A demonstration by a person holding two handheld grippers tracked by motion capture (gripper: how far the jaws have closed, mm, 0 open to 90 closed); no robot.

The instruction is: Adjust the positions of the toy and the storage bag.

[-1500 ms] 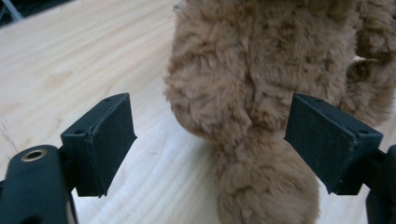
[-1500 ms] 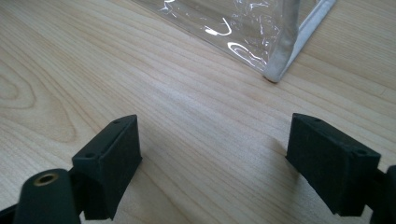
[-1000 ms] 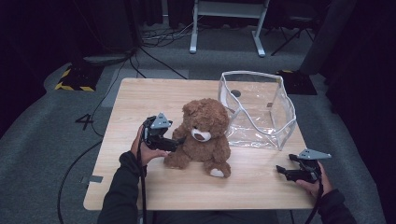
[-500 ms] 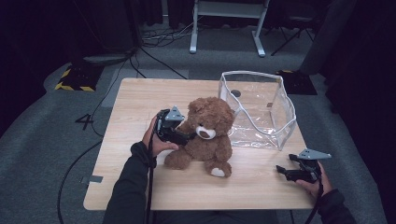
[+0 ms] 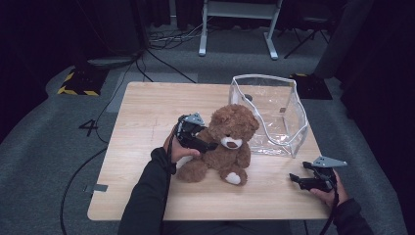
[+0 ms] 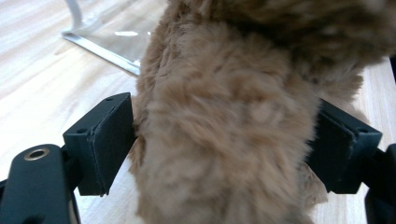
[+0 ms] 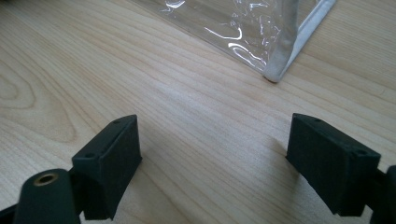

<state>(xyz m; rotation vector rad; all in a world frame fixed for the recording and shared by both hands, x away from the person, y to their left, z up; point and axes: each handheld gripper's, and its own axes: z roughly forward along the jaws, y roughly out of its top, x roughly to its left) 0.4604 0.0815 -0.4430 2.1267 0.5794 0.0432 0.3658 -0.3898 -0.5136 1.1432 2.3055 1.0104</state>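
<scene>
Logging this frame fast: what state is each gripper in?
Left gripper: closed on the teddy bear, brown fur between both jaws.
Right gripper: open, holding nothing, over the table.

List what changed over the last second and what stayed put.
The left gripper moved right into the teddy bear and now has its jaws around a furry limb. The bear, the clear bin and the open right gripper stayed where they were.
</scene>
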